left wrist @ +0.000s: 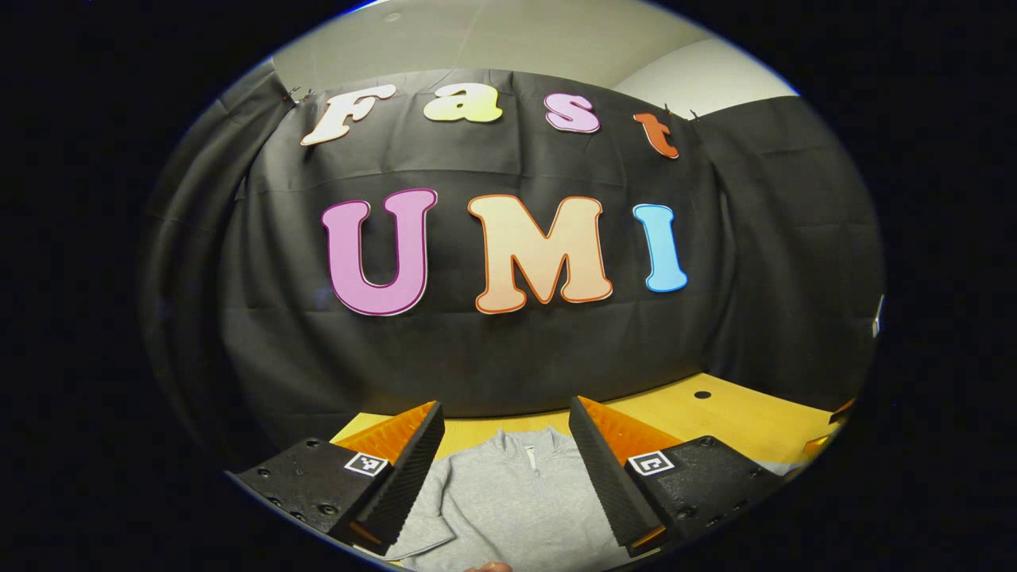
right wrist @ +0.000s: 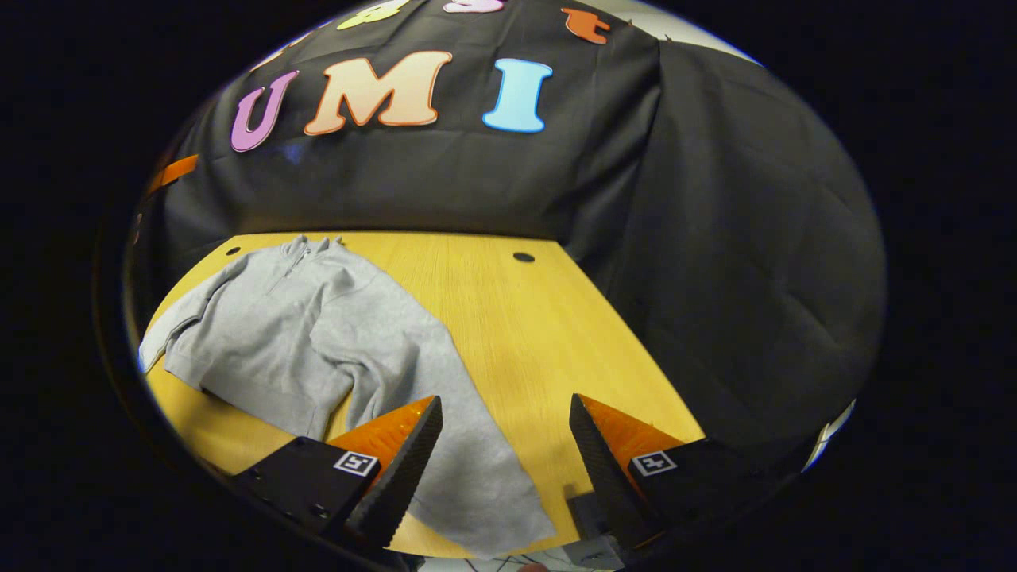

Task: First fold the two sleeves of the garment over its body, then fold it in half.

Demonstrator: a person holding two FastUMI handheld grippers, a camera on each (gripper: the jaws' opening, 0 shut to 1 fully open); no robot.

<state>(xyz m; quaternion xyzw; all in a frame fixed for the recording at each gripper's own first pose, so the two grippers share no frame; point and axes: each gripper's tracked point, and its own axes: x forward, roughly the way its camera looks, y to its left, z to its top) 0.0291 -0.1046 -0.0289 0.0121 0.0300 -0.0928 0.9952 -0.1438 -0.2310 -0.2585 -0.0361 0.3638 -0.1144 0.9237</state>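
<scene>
The garment (right wrist: 318,334) is a grey knit pullover with a short zip at a stand-up collar, and it looks soft, limp and fairly light: I judge it will drape and sag from whatever point is pinched, slide easily over the smooth wood, and carry no risk of breaking. It lies flat on the yellow table (right wrist: 508,318), collar toward the black cloth wall, well to the left in the right gripper view. Going left to right there, one sleeve (right wrist: 171,334) lies bent close along the left side of the body near the table edge; then comes the wrinkled body with its hem; then the other sleeve (right wrist: 469,445) runs long and loose toward the near edge, its cuff end just below the right gripper (right wrist: 504,449). That sleeve seems the handiest hold: a pinch near the cuff, taking a single layer, would probably let it be carried over the chest. In the left gripper view the collar and chest show between the fingers (left wrist: 413,469) of the left gripper (left wrist: 504,469). Both grippers hang above the cloth with fingers wide apart, gripping nothing. Neither sleeve is folded over the body yet.
</scene>
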